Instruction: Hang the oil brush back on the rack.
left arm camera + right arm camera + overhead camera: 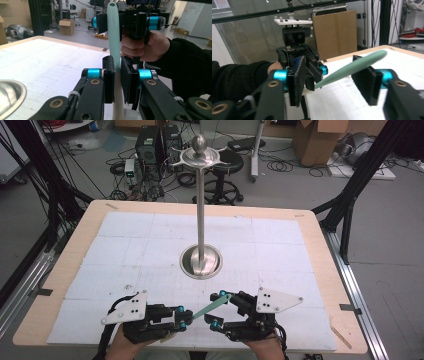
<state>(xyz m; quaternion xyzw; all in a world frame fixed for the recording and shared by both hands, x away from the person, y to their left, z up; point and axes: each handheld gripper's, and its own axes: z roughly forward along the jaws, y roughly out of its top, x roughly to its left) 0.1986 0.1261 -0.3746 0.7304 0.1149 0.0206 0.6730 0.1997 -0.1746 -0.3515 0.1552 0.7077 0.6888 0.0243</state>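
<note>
A slim pale green utensil handle [210,306] spans the gap between my two grippers near the table's front edge. My left gripper [184,316] is shut on its lower end; in the left gripper view both pads of that gripper [118,75] press the handle [114,32], which rises to a tip with a small hole. My right gripper [216,311] faces the left one. Its jaws [332,80] stand apart around the handle's far end [352,68], with a gap on the left pad's side. The left gripper [309,77] shows beyond them.
A tall metal stand [201,210] with hooked arms on top rises from a round base [186,265] at the mat's middle. The white gridded mat [125,250] covers the wooden table [320,250]. Cables, boxes and a stool sit on the floor beyond.
</note>
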